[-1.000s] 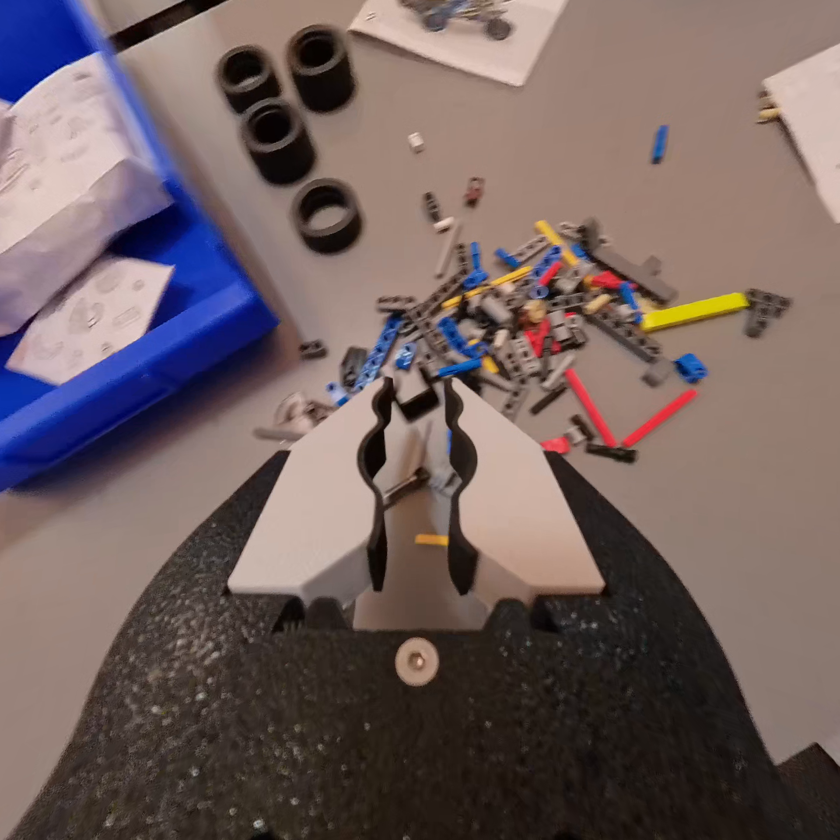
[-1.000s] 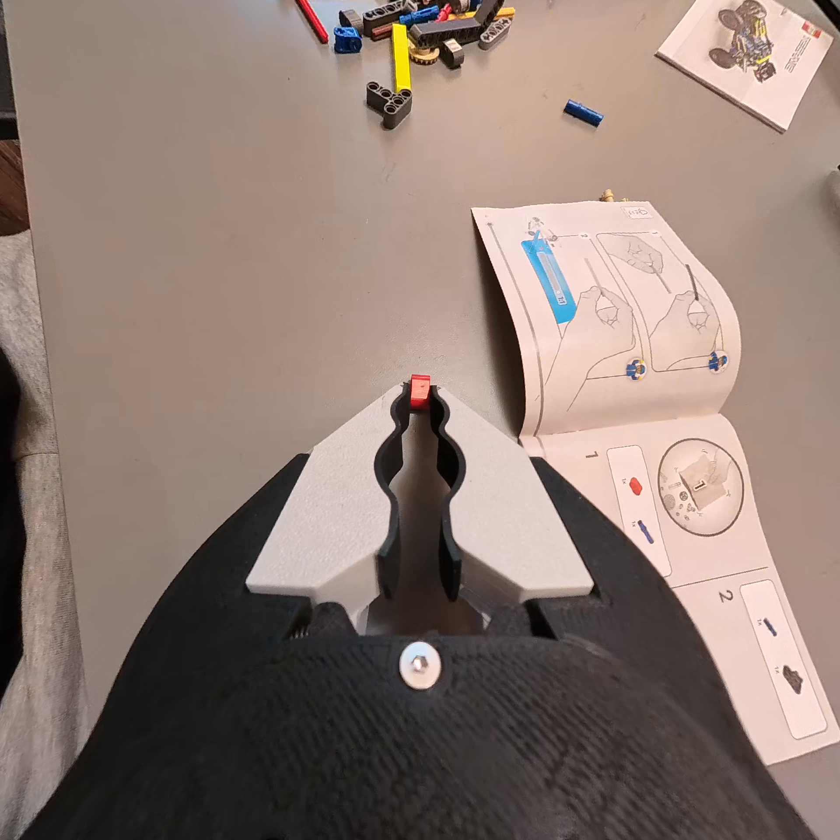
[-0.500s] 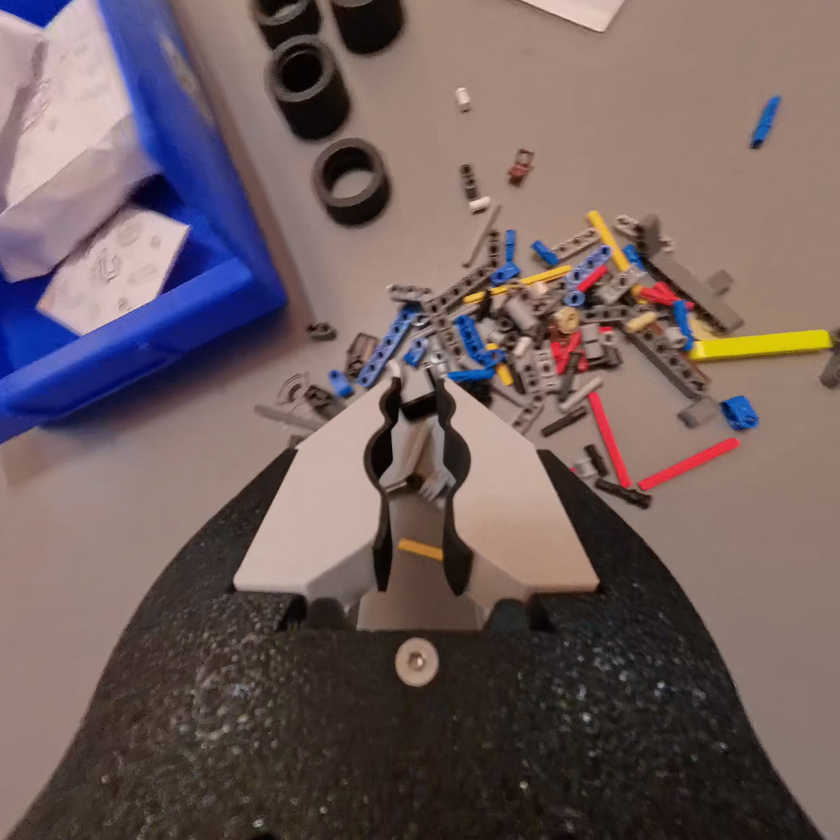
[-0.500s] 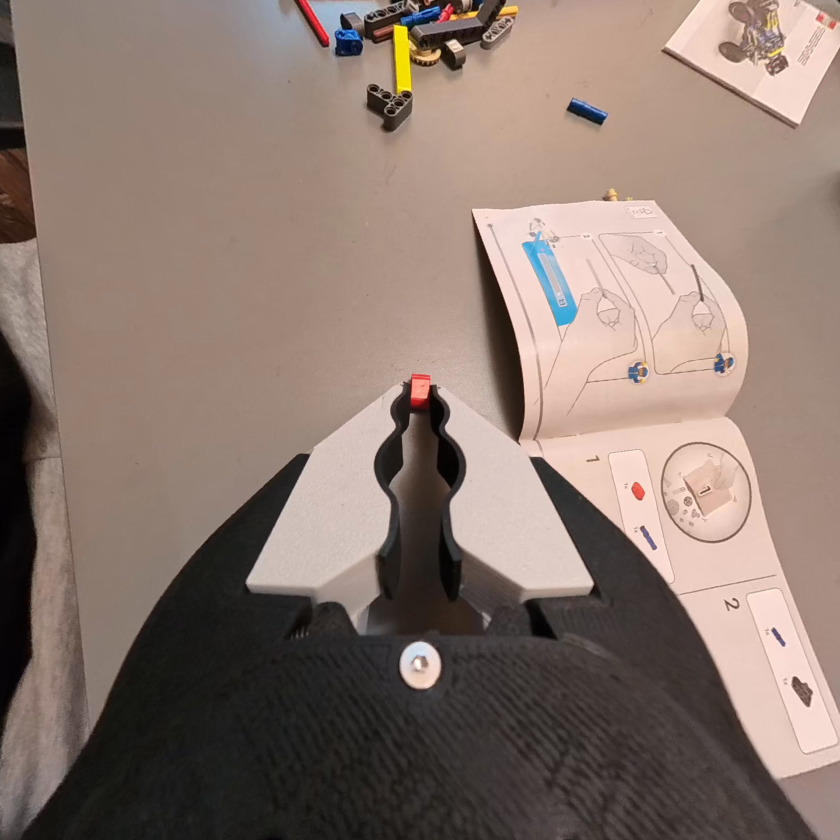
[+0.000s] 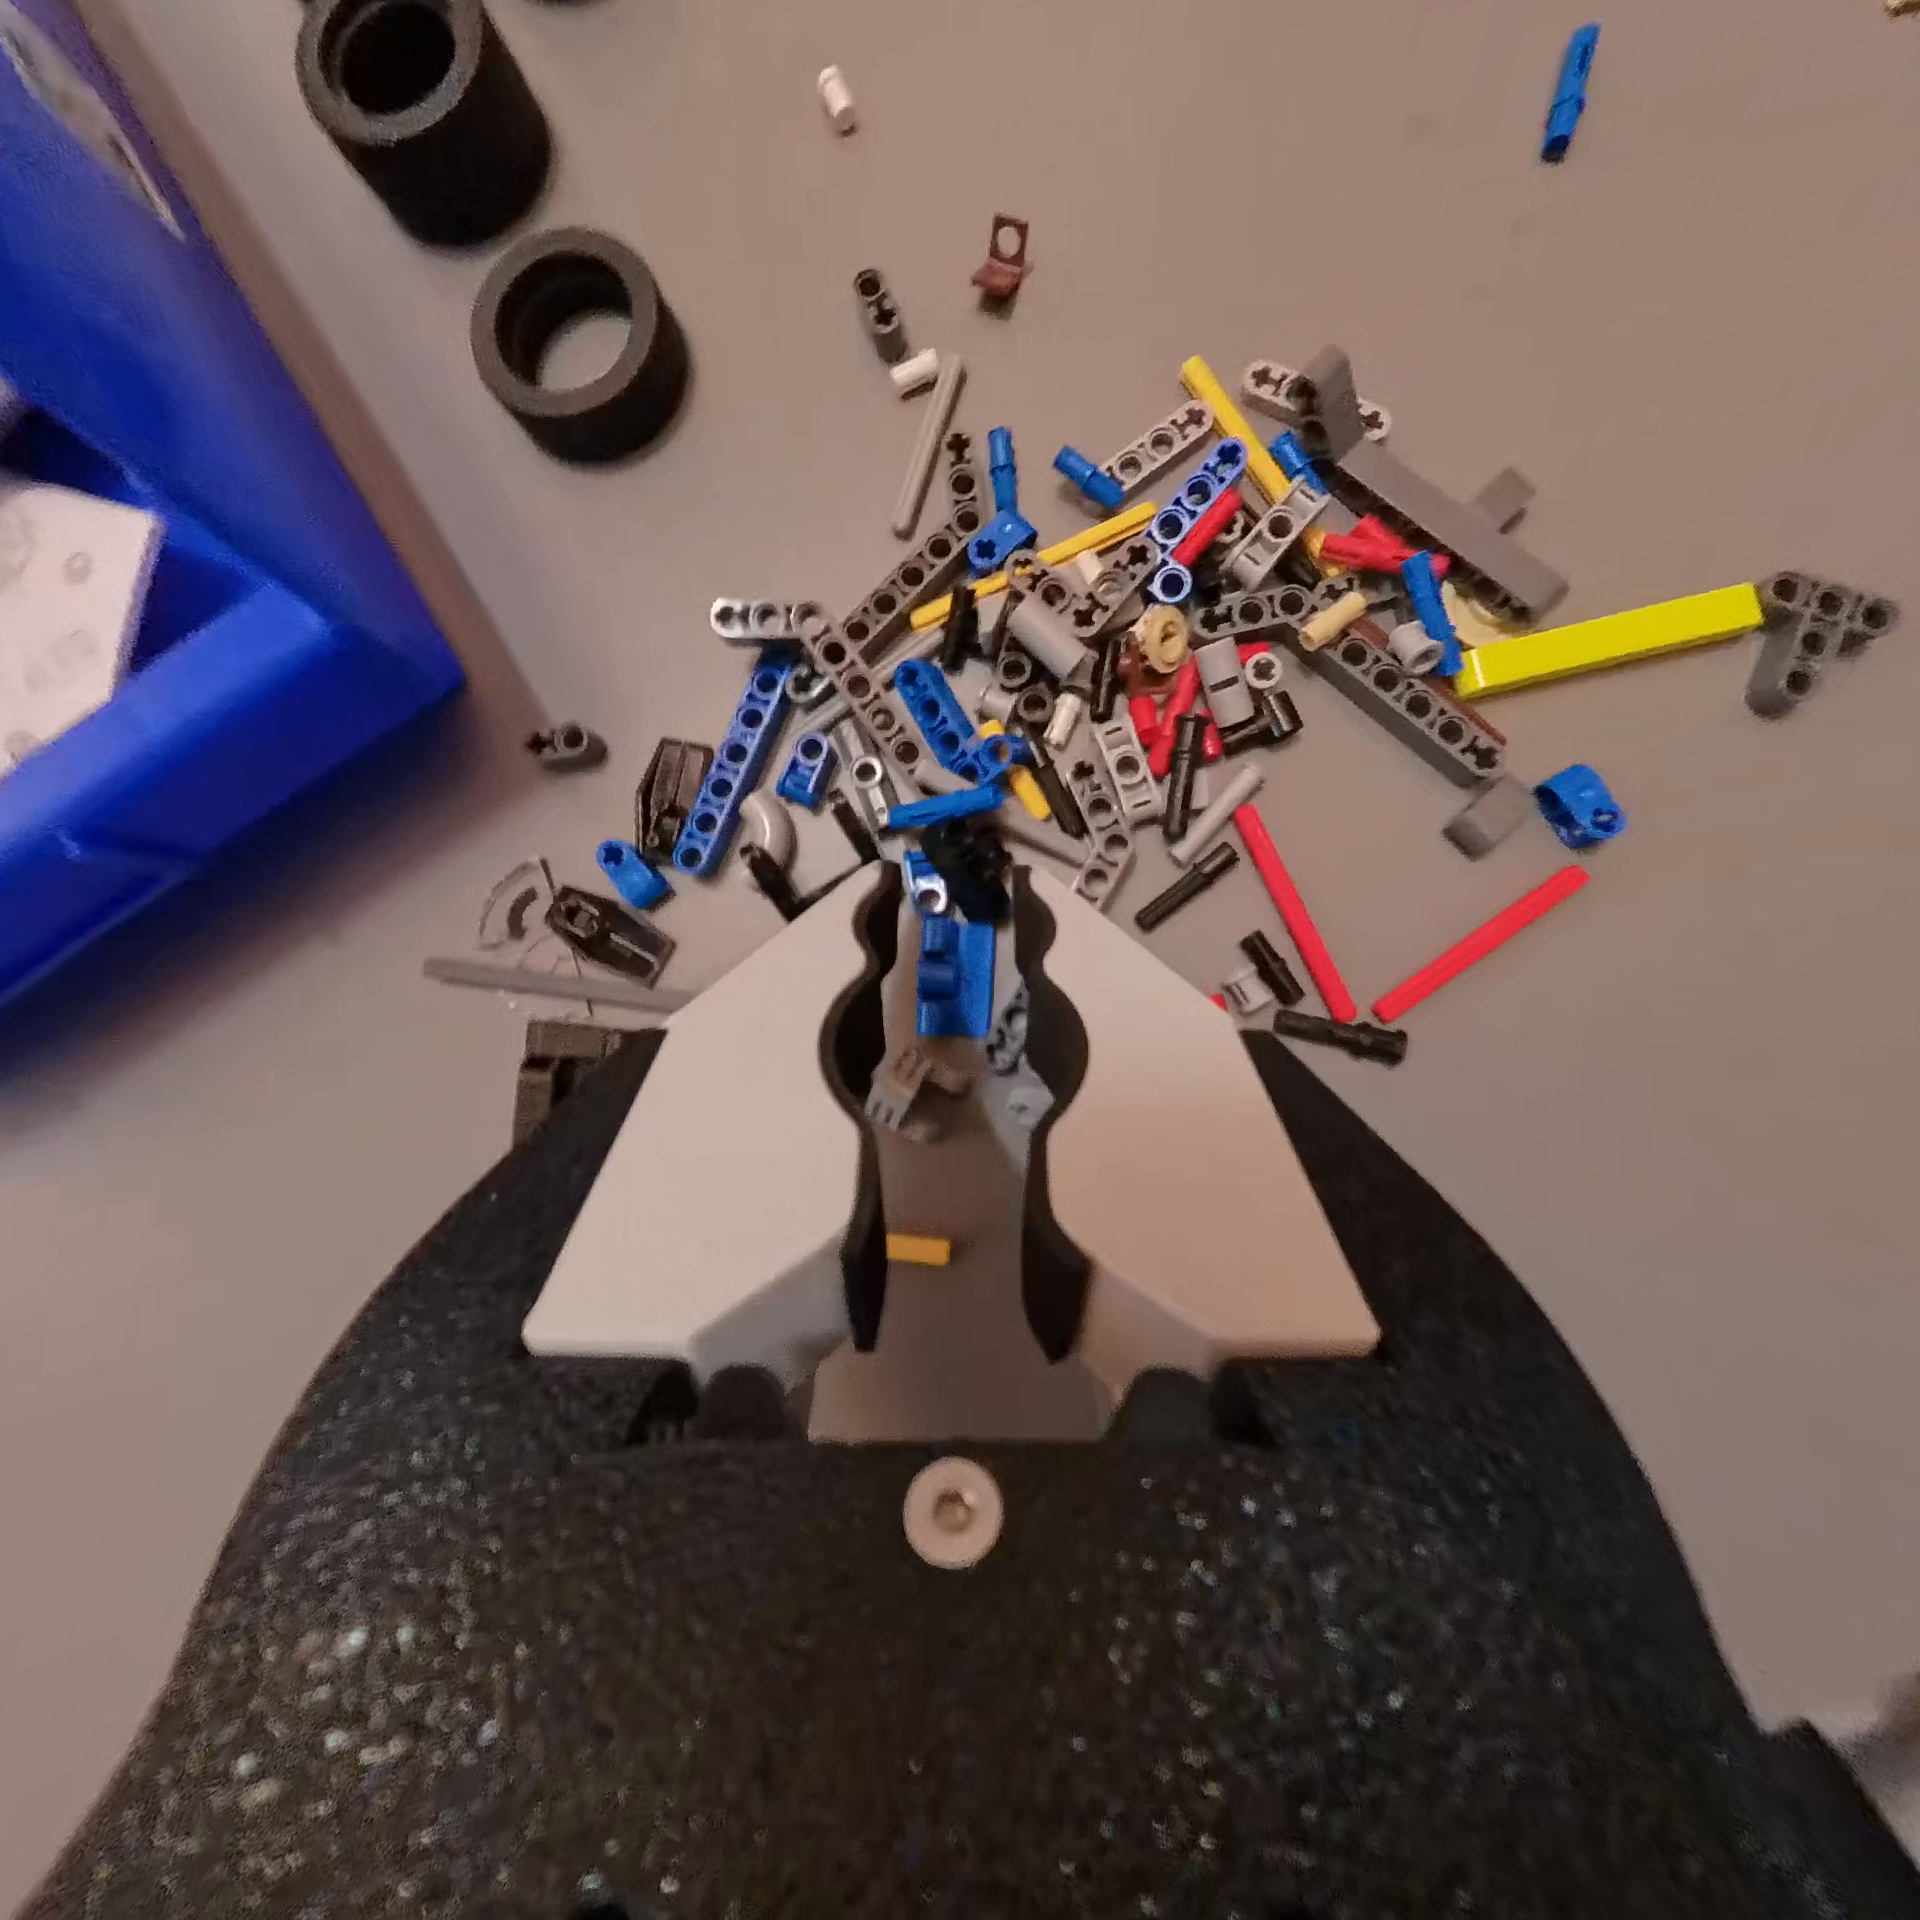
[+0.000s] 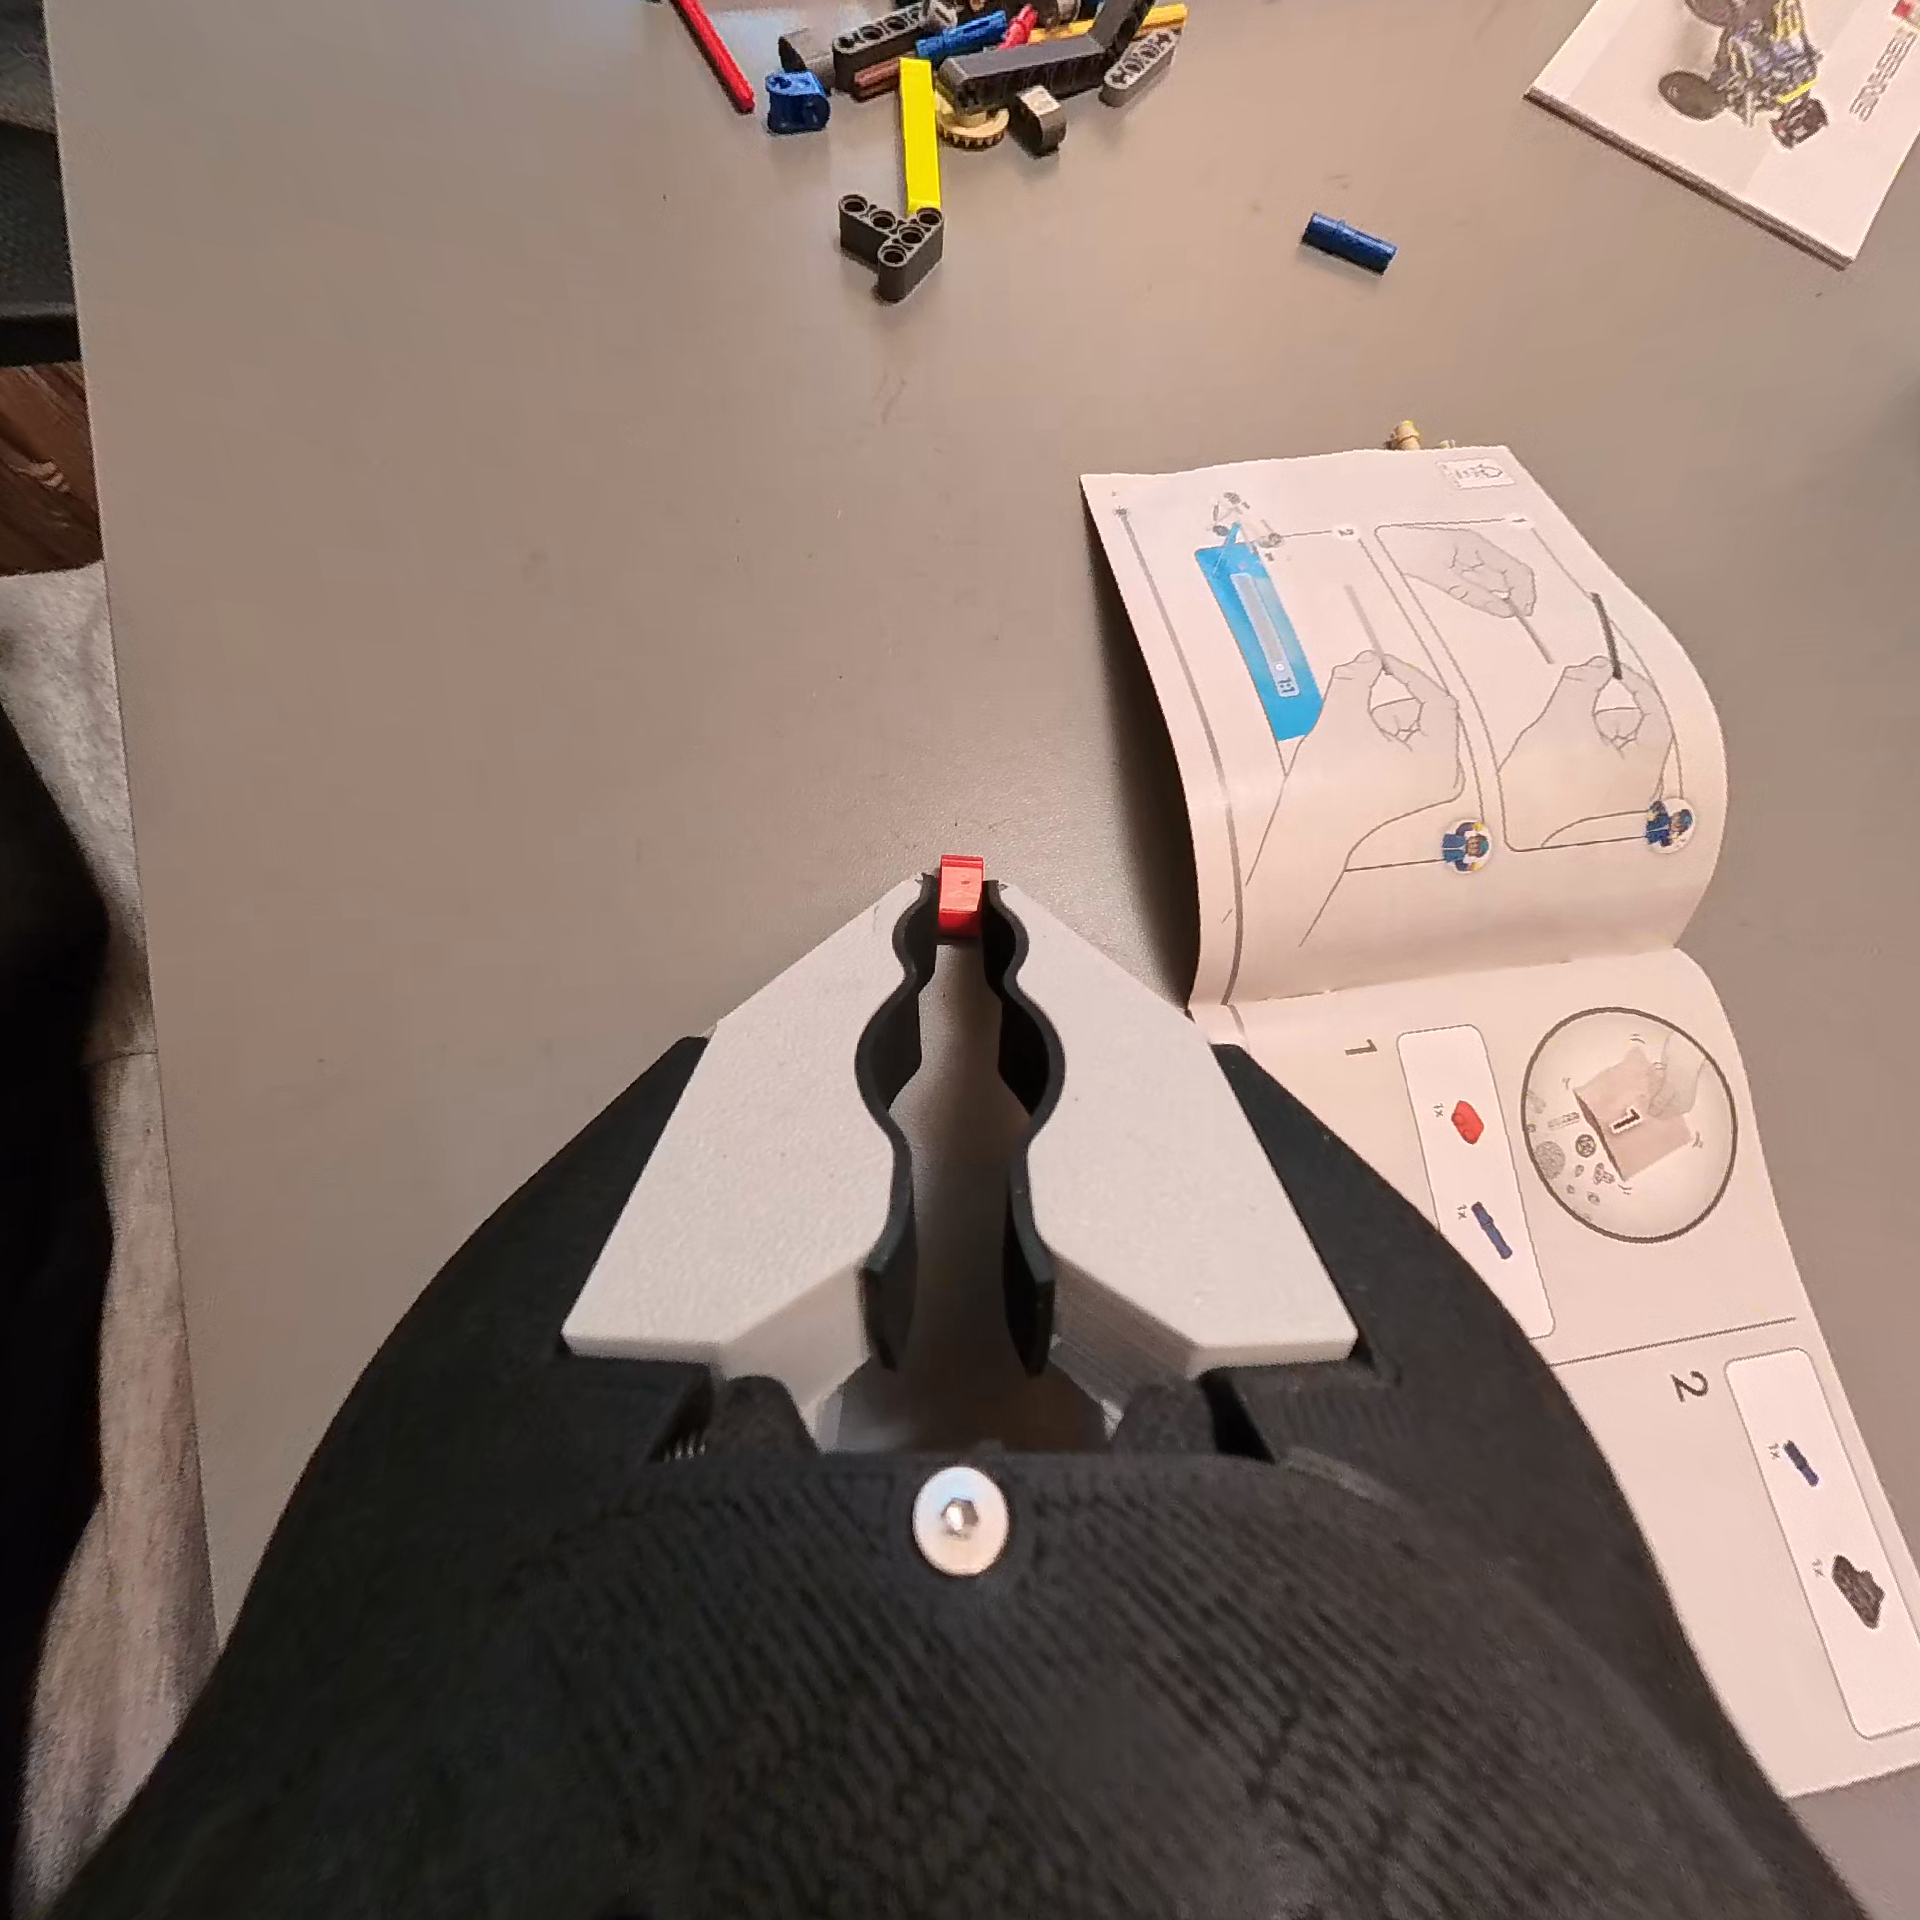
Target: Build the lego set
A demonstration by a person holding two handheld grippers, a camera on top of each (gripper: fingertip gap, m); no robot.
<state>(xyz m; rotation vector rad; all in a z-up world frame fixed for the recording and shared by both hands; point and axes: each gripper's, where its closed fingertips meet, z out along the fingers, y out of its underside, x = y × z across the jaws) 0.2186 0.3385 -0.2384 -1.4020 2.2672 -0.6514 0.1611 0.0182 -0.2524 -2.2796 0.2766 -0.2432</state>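
A pile of loose lego pieces (image 5: 1143, 665), beams, pins and axles in blue, grey, black, red and yellow, lies on the grey table. My left gripper (image 5: 951, 883) is open and low over the near edge of the pile. A blue piece (image 5: 951, 982) and small grey pieces show through the gap between its jaws. My right gripper (image 6: 959, 904) is shut on a small red piece (image 6: 959, 894) and holds it just above bare table. It is left of the open instruction booklet (image 6: 1455, 831). The pile (image 6: 977, 62) is far ahead of it.
A blue bin (image 5: 208, 623) holding paper bags stands at the left, with black tyres (image 5: 577, 343) beside it. A lone blue pin (image 6: 1349, 241) and a closed booklet (image 6: 1745, 114) lie at the back right. The table's edge and grey clothing (image 6: 62, 1039) are at the left. One gripper's finger ends stand about 35 cm off the other's. Both grippers' tips are roughly 20 cm from the lone blue pin (image 6: 1349, 241).
My left gripper has moved forward and down onto the near edge of the pile, which now looks larger. The right gripper has stayed put with the red piece.
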